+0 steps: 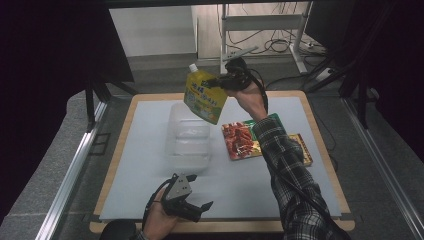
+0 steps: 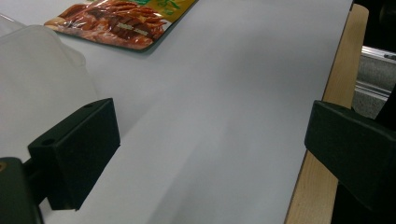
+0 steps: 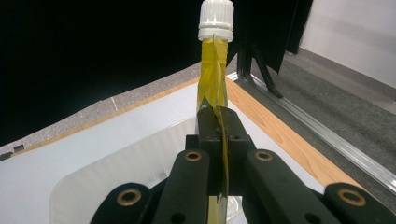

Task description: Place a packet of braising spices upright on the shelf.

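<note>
Yellow spout pouch [image 1: 202,95]: soft, floppy, likely light; right gripper [image 1: 220,81] clamps its edge seam above clear tub [image 1: 188,140]; left gripper [image 1: 192,207] wide, empty.

A wooden table [image 1: 320,150] with a white mat [image 1: 150,165] stands on grey floor [image 1: 45,165]. Dark curtains [image 1: 45,50] hang around.

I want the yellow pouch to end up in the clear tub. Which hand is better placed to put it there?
Right: the right gripper is shut on the yellow pouch, held above the clear tub. The left gripper rests open near the table's front edge.
</note>
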Demonstrator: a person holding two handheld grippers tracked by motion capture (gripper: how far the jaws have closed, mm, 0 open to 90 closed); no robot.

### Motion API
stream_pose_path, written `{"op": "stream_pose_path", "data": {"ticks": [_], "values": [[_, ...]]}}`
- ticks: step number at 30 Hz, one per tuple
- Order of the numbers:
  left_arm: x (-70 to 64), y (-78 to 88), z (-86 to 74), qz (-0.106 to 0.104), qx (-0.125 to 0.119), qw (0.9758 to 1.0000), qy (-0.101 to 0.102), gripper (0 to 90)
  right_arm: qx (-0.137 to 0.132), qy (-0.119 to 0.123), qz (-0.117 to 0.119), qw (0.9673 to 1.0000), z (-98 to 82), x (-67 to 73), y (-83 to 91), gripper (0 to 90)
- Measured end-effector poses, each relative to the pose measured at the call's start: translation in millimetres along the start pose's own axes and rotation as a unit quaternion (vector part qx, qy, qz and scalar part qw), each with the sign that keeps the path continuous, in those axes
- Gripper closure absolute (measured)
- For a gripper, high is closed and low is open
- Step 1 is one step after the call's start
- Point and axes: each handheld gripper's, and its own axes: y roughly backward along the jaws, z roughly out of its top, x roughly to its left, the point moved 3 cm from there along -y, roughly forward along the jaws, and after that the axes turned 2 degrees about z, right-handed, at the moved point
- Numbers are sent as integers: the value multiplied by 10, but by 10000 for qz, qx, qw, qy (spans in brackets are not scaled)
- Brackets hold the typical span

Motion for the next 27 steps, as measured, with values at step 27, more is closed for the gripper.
{"op": "stream_pose_path", "data": {"ticks": [27], "values": [[-19, 1, 10, -80, -43, 10000, -9, 28, 513, 93, 84, 9986, -4, 12, -605, 889]]}}
